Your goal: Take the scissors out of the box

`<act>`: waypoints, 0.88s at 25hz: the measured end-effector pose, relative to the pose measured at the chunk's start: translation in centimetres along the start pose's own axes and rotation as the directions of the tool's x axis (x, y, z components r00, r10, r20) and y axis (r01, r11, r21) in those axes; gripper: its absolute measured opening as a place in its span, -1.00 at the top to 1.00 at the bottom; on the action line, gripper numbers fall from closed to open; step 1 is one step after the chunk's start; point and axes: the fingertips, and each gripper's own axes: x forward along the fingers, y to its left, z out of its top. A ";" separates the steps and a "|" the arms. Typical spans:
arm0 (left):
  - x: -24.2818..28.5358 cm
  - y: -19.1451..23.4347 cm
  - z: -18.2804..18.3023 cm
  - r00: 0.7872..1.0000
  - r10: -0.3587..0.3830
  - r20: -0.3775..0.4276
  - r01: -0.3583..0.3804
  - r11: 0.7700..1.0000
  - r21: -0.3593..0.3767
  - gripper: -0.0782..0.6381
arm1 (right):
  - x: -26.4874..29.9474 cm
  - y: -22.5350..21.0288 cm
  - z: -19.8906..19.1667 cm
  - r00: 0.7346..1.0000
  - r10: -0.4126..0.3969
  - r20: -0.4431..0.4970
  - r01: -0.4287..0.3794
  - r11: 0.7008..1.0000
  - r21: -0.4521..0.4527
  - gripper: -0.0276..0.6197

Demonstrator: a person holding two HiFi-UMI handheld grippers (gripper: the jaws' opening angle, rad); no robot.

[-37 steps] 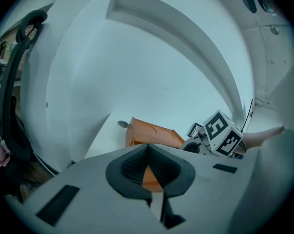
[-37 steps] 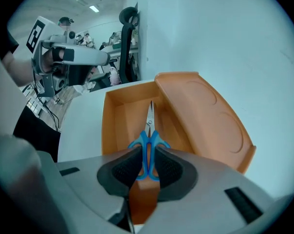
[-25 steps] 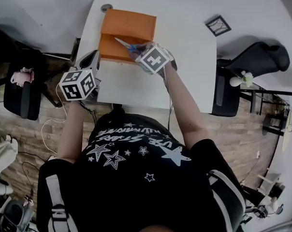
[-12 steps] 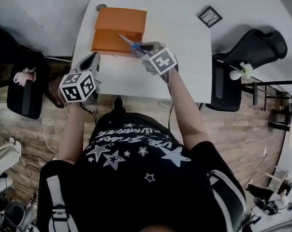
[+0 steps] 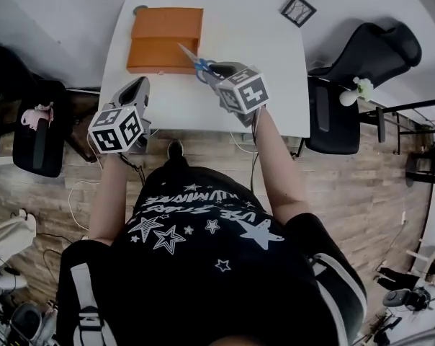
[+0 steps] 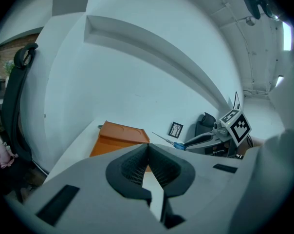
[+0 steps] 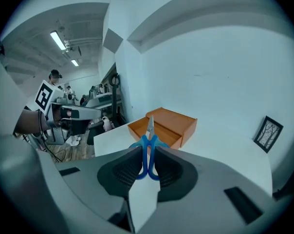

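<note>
Overhead, right tool (image 5: 207, 69) holds blue-handled scissors (image 5: 191, 57) over the table (image 5: 261, 45), out of the orange box (image 5: 165, 34) (blades point twd it). Left gripper view: left tool (image 6: 148, 152) closed, nothing betw. Right gripper view: pads clamp the handles.

A white table (image 5: 284, 63) is seen on a wooden floor (image 5: 52, 215). A small framed picture (image 5: 298, 10) is laid near its far right corner, and a small round thing (image 5: 140, 9) at its far left corner. Black chairs are set at its right (image 5: 331, 121) and left (image 5: 36, 139), the left one bearing a pink toy (image 5: 39, 114).
</note>
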 end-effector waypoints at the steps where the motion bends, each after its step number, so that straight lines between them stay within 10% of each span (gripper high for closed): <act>1: -0.3 -0.5 -0.3 1.000 -0.002 0.001 0.002 1.000 0.001 0.73 | -0.6 0.2 -0.2 1.000 -0.004 0.007 0.004 1.000 -0.001 0.60; 22: -6.9 -9.7 -7.2 0.999 -0.040 -0.018 0.041 0.999 0.016 0.73 | -11.1 5.0 -9.6 0.997 -0.071 0.029 0.070 0.997 0.026 0.60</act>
